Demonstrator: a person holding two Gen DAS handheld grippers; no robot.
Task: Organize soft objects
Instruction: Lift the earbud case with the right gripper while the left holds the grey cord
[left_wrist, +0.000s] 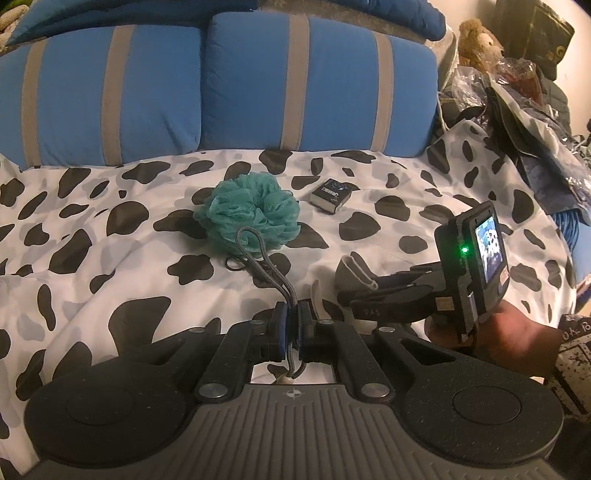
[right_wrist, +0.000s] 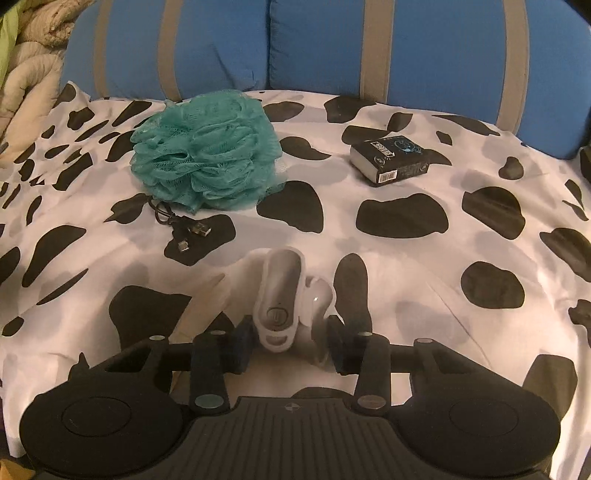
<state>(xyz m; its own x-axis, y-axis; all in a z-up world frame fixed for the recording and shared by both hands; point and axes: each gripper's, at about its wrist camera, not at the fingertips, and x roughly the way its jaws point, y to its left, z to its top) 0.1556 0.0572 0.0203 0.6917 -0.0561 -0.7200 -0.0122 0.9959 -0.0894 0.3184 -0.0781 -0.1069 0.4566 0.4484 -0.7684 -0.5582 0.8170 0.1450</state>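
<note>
Left wrist view: my left tool (left_wrist: 291, 325) is pinched tight on the loofah's grey cord (left_wrist: 258, 254).
Cord runs straight ahead to the teal loofah (left_wrist: 248, 218) on the bed (left_wrist: 110, 280); right tool (right_wrist: 288, 332), jaws parted, straddles a white silicone case (right_wrist: 279, 295).

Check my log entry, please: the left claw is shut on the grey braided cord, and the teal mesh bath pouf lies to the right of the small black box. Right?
One slip: the right wrist view shows the teal mesh bath pouf lying left of the small black box, not right. The left claw is indeed shut on the grey braided cord.
</note>
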